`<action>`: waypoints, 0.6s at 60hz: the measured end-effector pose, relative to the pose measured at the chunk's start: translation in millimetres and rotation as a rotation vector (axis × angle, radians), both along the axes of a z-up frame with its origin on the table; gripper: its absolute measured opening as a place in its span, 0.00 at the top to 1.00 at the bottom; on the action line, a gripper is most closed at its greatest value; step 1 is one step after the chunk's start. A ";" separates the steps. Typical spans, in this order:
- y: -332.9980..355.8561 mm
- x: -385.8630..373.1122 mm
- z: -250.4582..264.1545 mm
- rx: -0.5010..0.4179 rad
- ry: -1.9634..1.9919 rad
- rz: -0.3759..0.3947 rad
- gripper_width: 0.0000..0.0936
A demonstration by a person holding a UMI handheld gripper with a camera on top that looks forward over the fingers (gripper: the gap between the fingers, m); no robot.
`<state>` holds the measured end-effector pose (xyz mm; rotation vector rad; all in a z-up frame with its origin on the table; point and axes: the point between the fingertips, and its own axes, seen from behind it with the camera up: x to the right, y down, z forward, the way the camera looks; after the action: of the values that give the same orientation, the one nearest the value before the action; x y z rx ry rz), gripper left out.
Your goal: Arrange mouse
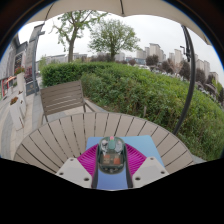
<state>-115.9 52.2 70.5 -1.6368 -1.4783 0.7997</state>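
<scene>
Both magenta pads [90, 160] of the gripper [111, 172] press the sides of the mouse [111, 154], so the jaws stand narrowly apart and clamped on it, just above the blue mat [143, 148] on the slatted round table [60, 140]. I would lower it level and centred on the mat before letting go. A wooden chair [64, 98] and hedge [150, 90] stand well beyond, nothing blocking.

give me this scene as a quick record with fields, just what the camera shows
setting: outdoor terrace
table: round, wooden slats
mouse: between the fingers, over a blue mat
gripper: magenta pads at either side of the mouse; grip unclear
chair: slatted, beyond the table
hedge: behind table
background: trees, buildings
</scene>
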 end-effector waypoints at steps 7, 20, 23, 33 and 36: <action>38.6 -19.7 -56.9 -0.023 -0.061 -0.017 0.56; 61.2 -10.8 -66.7 -0.091 -0.094 -0.022 0.10; 63.8 5.8 -50.1 -0.099 -0.098 -0.028 0.11; 62.3 126.3 18.9 -0.098 -0.206 -0.035 0.09; 55.6 168.8 40.5 -0.102 -0.224 -0.015 0.09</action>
<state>52.9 107.8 111.0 -1.8618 -1.5981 0.7118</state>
